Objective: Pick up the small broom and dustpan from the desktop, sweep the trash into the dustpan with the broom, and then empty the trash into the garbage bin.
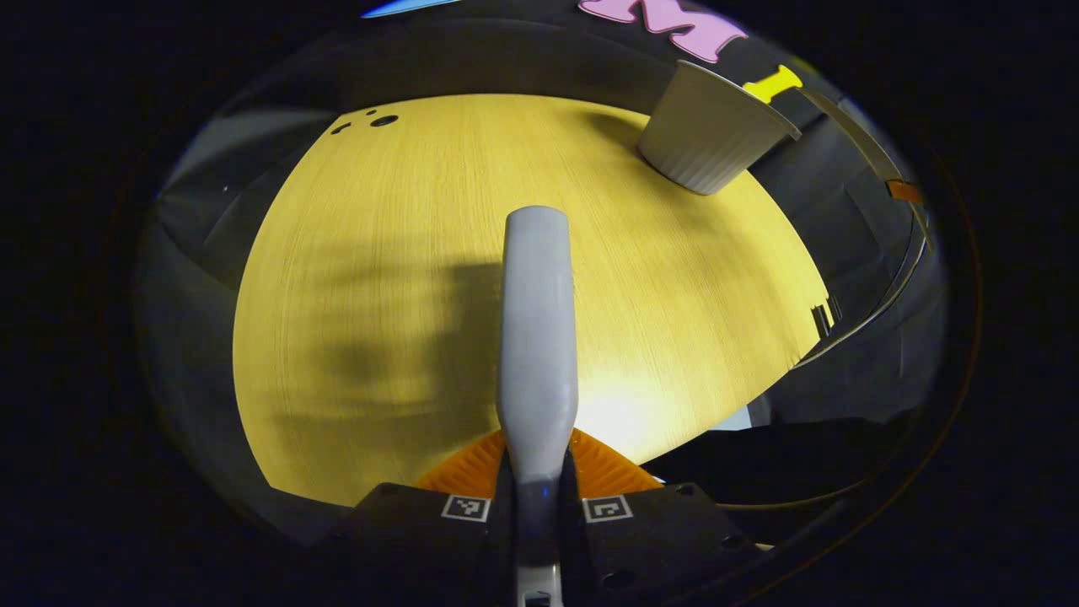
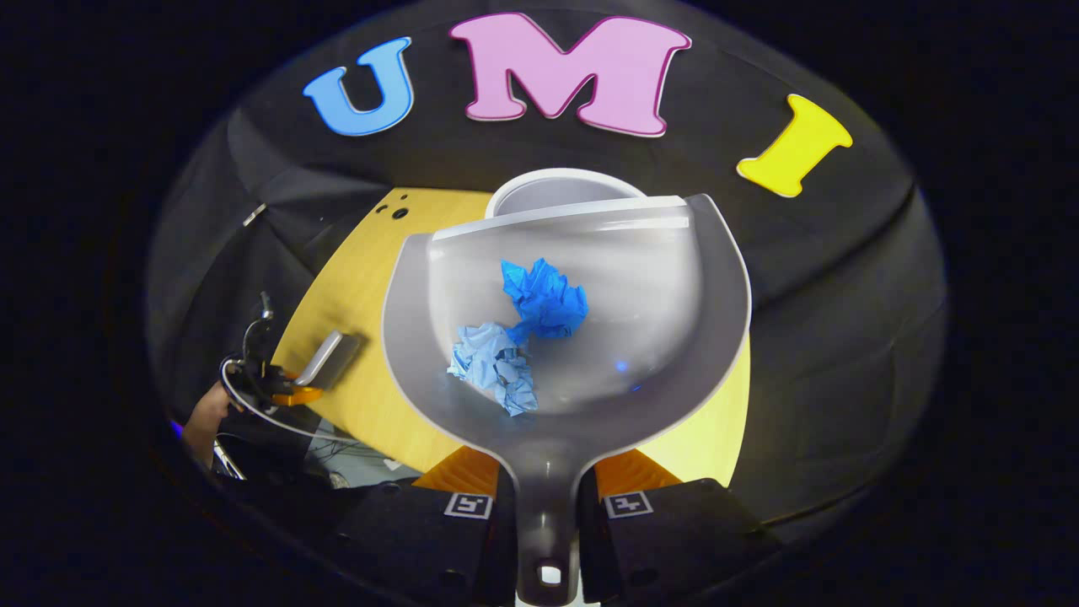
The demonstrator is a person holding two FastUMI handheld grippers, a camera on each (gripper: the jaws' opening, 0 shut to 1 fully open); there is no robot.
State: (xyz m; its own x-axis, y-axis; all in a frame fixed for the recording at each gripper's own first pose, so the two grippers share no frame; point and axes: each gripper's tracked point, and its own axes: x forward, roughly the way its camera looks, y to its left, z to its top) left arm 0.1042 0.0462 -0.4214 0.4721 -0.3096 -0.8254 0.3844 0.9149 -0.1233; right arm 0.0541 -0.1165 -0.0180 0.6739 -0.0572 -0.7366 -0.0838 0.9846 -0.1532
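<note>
At six o'clock in the left gripper view, the left gripper (image 1: 537, 493) is clenched on the grey handle of the broom (image 1: 538, 337), which runs straight up toward twelve over the wooden desktop (image 1: 379, 278). A ribbed white bin (image 1: 712, 135) stands on the desk at about one o'clock.

Low at six o'clock in the right gripper view, the right gripper (image 2: 546, 506) grips the dustpan (image 2: 674, 337) by its handle, both fingers pressed against it. Two crumpled blue paper balls (image 2: 523, 333) lie touching in the pan. Its front lip is over the rim of the bin at twelve o'clock. Out at nine o'clock the left gripper and the hand (image 2: 202, 421) holding it hang over the desk edge with the broom.
</note>
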